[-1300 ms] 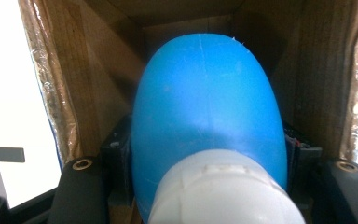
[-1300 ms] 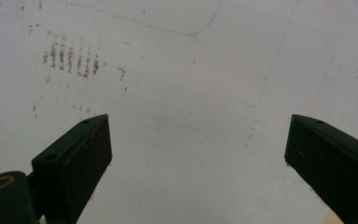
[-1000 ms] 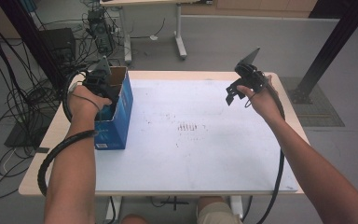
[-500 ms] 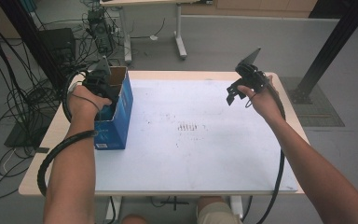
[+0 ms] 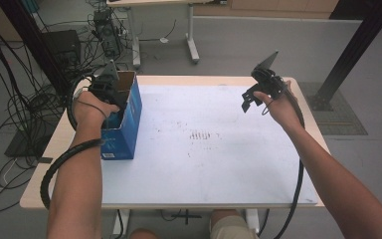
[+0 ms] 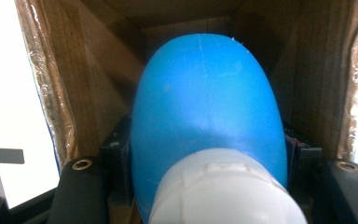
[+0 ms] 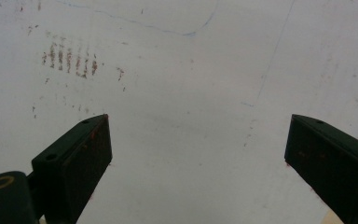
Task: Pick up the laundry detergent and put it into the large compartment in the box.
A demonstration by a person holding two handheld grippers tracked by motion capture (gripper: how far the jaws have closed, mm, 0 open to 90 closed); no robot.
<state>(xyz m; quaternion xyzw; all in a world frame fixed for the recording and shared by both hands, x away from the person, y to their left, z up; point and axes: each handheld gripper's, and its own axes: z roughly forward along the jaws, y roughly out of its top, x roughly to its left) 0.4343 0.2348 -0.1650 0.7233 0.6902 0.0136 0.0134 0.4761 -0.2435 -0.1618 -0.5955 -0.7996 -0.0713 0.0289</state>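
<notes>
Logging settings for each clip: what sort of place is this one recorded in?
Probably a lab or workshop. A plain white table stands on a grey floor, cable bundles and electronics crowd the left, and a black metal frame post rises at the right.

The bench (image 5: 219, 164) has a white top with faint reddish smudges (image 5: 199, 135) near its middle. Beyond it, on the grey floor (image 5: 229, 45), stand another table's legs (image 5: 191, 35) and tangled black cables (image 5: 10, 99).

No readable text is found. A white label on the blue box (image 5: 122, 130) is seen, too small to read.
</notes>
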